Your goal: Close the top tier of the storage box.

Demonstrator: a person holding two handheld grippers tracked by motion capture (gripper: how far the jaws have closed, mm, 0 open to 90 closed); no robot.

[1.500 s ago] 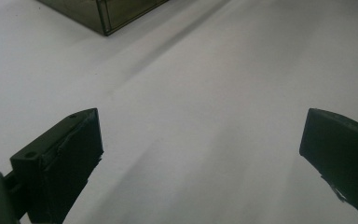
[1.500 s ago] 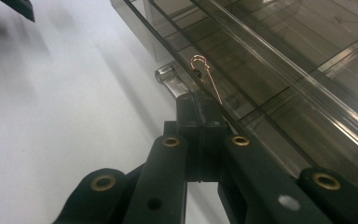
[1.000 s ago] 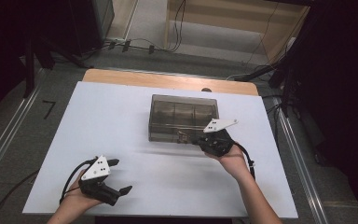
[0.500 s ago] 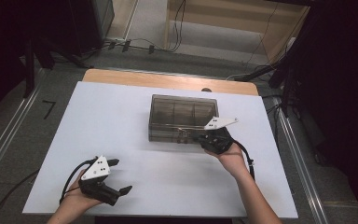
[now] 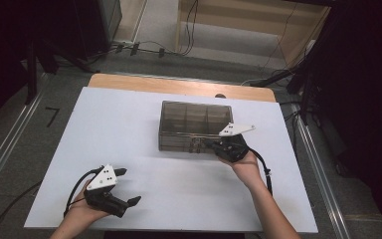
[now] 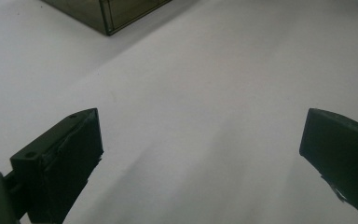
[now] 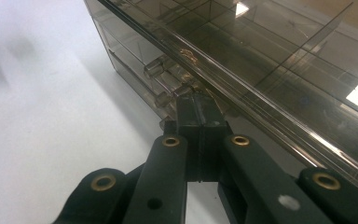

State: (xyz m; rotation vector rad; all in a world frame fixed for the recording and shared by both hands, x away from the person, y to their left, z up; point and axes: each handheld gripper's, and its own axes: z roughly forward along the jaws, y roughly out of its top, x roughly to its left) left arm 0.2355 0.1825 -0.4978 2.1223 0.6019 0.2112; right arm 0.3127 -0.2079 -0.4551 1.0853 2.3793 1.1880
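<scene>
A smoky transparent compartment box (image 5: 194,124) with its lid down stands on the white table (image 5: 129,124), right of the middle. My right gripper (image 5: 211,145) is shut, and its joined tips rest against the box's front wall by the clear latches (image 7: 168,77). In the right gripper view the jaws (image 7: 199,103) meet with nothing seen between them, just under the lid's edge of the box (image 7: 270,56). My left gripper (image 5: 129,185) lies near the table's front left, open and empty. The left gripper view shows its jaws (image 6: 200,144) wide apart over bare table, with a box corner (image 6: 107,14) far off.
A wooden strip (image 5: 179,87) runs along the table's far edge. Cables (image 5: 144,47) lie on the floor beyond it. Metal rails (image 5: 10,144) flank the table on both sides. Bare white surface stretches between the two grippers.
</scene>
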